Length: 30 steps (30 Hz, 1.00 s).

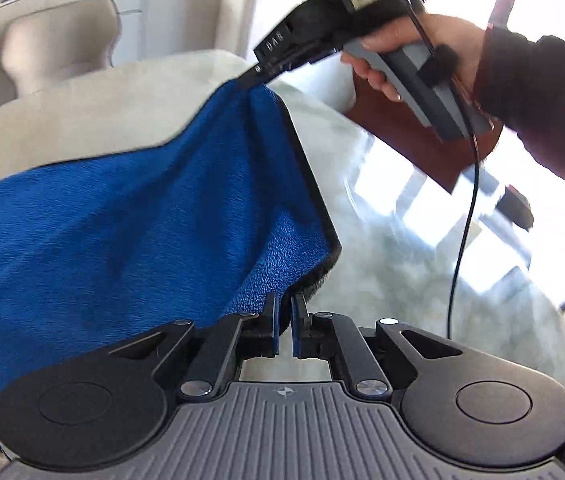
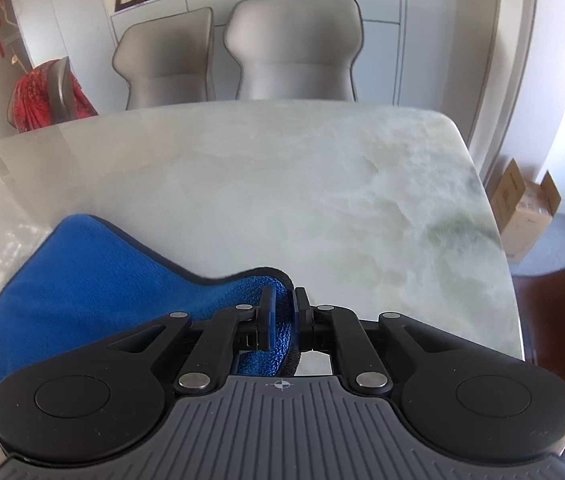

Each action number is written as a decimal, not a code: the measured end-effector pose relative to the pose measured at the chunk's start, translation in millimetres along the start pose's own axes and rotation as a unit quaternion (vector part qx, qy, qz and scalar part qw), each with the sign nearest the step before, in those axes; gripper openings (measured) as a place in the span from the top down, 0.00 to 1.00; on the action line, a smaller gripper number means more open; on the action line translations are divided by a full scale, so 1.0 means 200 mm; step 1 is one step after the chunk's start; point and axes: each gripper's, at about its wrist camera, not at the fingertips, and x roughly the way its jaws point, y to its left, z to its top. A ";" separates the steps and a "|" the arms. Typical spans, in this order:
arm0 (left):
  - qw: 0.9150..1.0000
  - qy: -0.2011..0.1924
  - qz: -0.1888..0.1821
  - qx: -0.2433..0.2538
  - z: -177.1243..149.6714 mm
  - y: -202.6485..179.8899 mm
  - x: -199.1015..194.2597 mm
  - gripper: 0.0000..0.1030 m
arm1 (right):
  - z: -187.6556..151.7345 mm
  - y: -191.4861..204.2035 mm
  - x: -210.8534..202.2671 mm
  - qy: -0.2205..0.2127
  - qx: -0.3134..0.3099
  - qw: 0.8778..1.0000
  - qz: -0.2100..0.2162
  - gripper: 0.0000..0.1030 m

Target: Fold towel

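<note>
right now your right gripper (image 2: 283,312) has its fingers (image 2: 269,312) clamped on a corner of the blue towel (image 2: 78,280), with the cloth bunched between them. seen from the left wrist, that same gripper (image 1: 256,74) pinches the towel's far corner and lifts it off the desk (image 2: 282,184), your right hand (image 1: 414,52) wrapped around its handle. your left gripper (image 1: 285,328) sits at the near corner of the towel (image 1: 122,220), its fingers (image 1: 270,328) drawn narrow with a slim gap; the dark-edged corner lies right at their tips, but you cannot tell whether cloth is caught between them. the towel's black-trimmed edge runs taut between the two corners, while the rest of the towel drapes down onto the desk (image 1: 82,112). two grey chairs (image 2: 294,48) stand behind the desk's far edge.
</note>
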 end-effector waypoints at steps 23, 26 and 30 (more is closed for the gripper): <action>0.991 -0.076 0.040 -0.099 -0.25 0.13 -0.51 0.77 | 0.29 0.92 0.23 0.016 -0.230 0.973 0.002 0.57; 0.992 -0.068 0.042 -0.098 -0.24 0.15 -0.49 0.51 | 0.19 0.79 0.10 0.005 -0.188 0.982 0.006 0.56; 0.993 -0.061 0.057 -0.079 -0.24 0.17 -0.45 0.50 | -0.07 0.49 -0.05 0.027 -0.060 0.998 -0.006 0.55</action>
